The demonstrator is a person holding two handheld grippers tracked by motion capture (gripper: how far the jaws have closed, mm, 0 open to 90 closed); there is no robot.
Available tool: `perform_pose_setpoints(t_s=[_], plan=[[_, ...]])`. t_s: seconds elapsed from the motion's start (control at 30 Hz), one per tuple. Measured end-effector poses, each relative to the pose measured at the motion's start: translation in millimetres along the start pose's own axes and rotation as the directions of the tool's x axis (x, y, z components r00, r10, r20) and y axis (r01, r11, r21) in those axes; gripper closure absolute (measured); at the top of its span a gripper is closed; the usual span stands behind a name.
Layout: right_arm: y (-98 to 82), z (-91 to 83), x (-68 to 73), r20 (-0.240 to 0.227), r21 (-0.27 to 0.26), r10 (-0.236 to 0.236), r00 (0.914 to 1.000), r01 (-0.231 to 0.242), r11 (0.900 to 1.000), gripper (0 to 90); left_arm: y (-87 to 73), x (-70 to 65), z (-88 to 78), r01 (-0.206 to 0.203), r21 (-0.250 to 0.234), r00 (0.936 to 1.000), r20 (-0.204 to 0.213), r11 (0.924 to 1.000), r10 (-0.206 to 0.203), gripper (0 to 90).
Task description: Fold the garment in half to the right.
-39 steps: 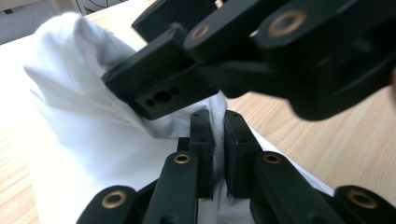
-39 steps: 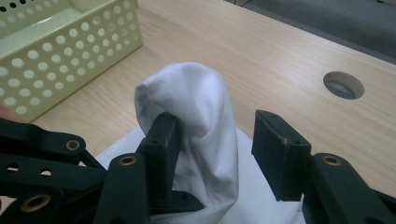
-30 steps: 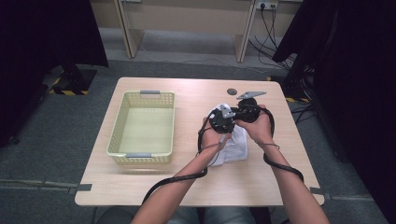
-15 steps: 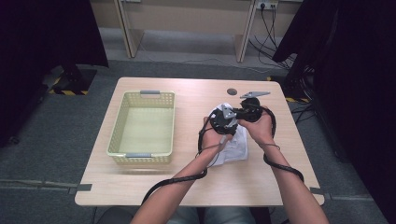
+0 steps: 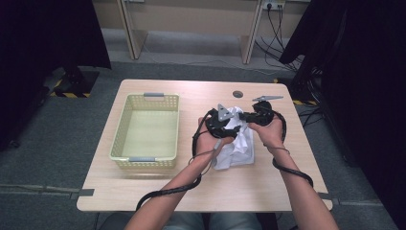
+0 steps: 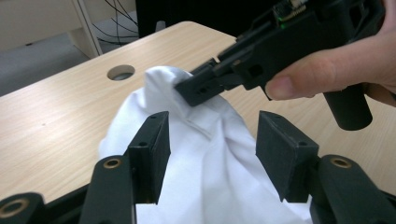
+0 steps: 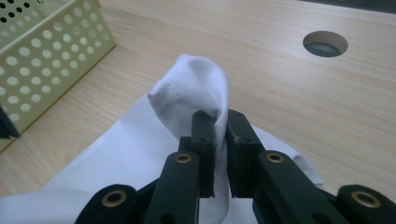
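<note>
Two grippers share our cloth (image 7: 196, 88). Right gripper (image 7: 220, 135) pinches a fold, lifting it off the counter (image 7: 280, 93). Left gripper (image 6: 212, 140), fingers just spreading around it untouching, frees that side to regrip.

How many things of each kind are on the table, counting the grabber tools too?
White cloth: 1
Yellow basket: 1
Hand-held grippers: 2, the left hand-held gripper with its jaws just opened beside the cloth, and the right hand-held gripper pinching the cloth
Total: 4
</note>
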State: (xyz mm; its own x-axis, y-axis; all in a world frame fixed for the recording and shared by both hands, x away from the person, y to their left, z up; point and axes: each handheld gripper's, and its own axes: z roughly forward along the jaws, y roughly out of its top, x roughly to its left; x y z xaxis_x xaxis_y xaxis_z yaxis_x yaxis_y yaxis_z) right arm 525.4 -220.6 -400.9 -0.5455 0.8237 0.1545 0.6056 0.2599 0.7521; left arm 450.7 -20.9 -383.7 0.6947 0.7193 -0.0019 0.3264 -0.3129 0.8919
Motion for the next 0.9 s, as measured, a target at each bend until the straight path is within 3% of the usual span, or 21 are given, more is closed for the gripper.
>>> perform_pose_setpoints(t_s=[0.33, 0.43, 0.57, 0.77, 0.9], plan=[[-5.7, 3.1, -5.7, 0.018, 0.010, 0.021, 0.9996, -0.021, 1.000, 81.8, -2.1, 13.6, -15.0, 0.039, -0.036, 0.9986, -0.035, 0.9986, -0.040, 43.9], [-6.6, 3.8, -6.5, 0.022, 0.014, 0.030, 0.9993, -0.031, 0.999, 80.9, -3.8, 16.7, -14.0, 0.038, -0.022, 0.9984, -0.041, 0.9990, -0.039, 44.2], [-8.9, 4.8, -10.6, 0.030, 0.016, 0.044, 0.9986, -0.044, 0.999, 80.2, -19.2, 22.0, -5.6, 0.038, 0.051, 0.9982, -0.047, 0.9980, -0.036, 43.9], [-12.1, 6.5, -13.6, 0.036, 0.025, 0.056, 0.9978, -0.057, 0.998, 79.5, -34.0, 23.8, -1.4, 0.046, 0.076, 0.9976, -0.055, 0.9960, -0.042, 44.0], [-13.6, 7.5, -15.5, 0.046, 0.029, 0.059, 0.9972, -0.060, 0.998, 78.3, -37.6, 20.0, -0.4, 0.024, 0.105, 0.9994, -0.029, 0.9942, -0.021, 43.2]])
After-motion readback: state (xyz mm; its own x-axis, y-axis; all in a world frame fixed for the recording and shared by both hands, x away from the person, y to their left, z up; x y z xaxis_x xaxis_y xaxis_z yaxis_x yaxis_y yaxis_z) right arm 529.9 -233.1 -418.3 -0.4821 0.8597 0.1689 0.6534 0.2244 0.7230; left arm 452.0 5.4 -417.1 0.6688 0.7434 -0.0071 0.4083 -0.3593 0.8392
